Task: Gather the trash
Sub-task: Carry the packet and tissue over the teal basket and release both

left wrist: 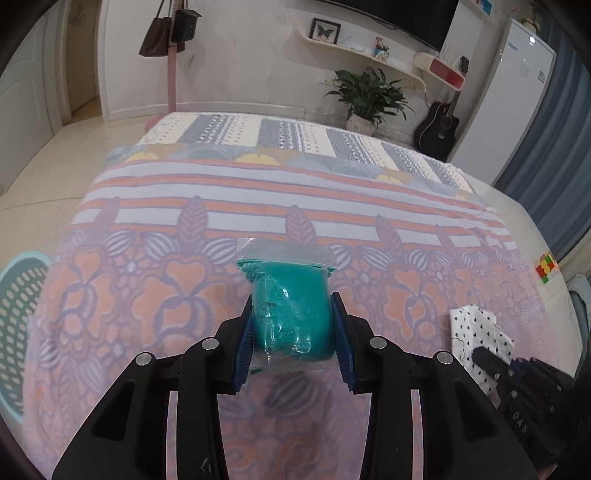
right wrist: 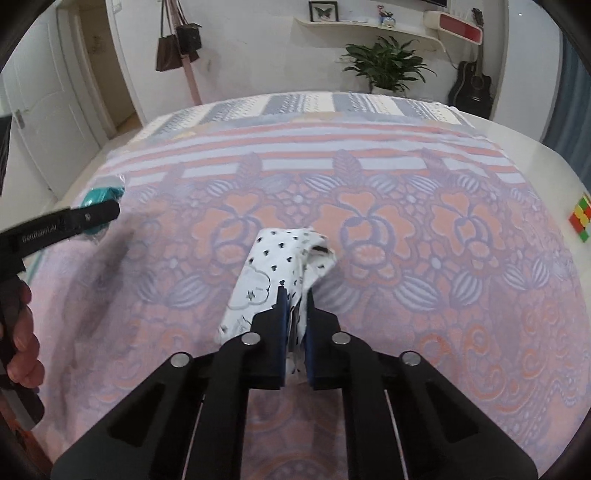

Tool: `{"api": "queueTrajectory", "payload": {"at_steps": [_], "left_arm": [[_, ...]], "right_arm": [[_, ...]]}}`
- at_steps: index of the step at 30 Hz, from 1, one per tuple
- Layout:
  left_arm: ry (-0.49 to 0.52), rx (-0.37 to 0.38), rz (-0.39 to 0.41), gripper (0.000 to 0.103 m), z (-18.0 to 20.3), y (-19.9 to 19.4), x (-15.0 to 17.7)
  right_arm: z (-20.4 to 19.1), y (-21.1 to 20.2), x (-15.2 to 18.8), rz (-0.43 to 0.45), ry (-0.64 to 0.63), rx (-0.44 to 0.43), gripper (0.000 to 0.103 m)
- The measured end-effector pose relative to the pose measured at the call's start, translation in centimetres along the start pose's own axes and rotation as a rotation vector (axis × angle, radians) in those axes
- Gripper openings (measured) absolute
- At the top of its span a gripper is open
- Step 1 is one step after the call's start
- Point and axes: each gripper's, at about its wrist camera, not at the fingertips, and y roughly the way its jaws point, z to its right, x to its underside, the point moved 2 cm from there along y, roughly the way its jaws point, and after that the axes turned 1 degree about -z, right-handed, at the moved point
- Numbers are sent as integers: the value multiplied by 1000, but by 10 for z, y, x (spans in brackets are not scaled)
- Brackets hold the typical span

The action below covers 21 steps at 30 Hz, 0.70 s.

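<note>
A table (left wrist: 517, 221) draped in a pink, lilac and orange flowered cloth (left wrist: 147, 295) fills the room's middle; everything else sits around it. Beyond its far edge a white wall (left wrist: 240, 55) carries a curved shelf (left wrist: 354, 50) with a framed butterfly (left wrist: 325, 31). A potted plant (left wrist: 369, 96) stands on the floor below that shelf, and a black guitar (left wrist: 437, 129) leans just right of the plant. A white fridge (left wrist: 517, 92) rises right of the guitar, beside blue curtains (left wrist: 561, 147). Left of the table's far end, dark bags (left wrist: 170, 31) hang on a pink stand (left wrist: 171, 74), with a white door (right wrist: 48, 103) further left. The floor (left wrist: 55, 155) is pale tile. A coloured puzzle cube (left wrist: 547, 266) rests on the table's right edge, and a teal perforated basket (left wrist: 18, 314) sits beside its left edge.
</note>
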Motion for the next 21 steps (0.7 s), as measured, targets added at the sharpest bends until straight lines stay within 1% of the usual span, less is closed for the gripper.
{"api": "queueTrajectory", "payload": {"at_steps": [4,10,14,17,21], "left_arm": [[-28,15,13,36,-19,-22,3],[-78,8,72,36,-66,-66,3],[-98,-25,122,36,-102,-99,0],[-119,-43,150,36,-128,-119,-1],[-172,-86,177,36,-176,-141,0]], "right_arm": [[-16,-15,-10,33,-36,-1,4],[-62,-37,-34,89,-117,-33,4],[-106,-48,-55,125,-175,-80,4],[-152,-54,-73,147,-235,-138,4],[-210,-59,-92,167,-306,-202,4]]}}
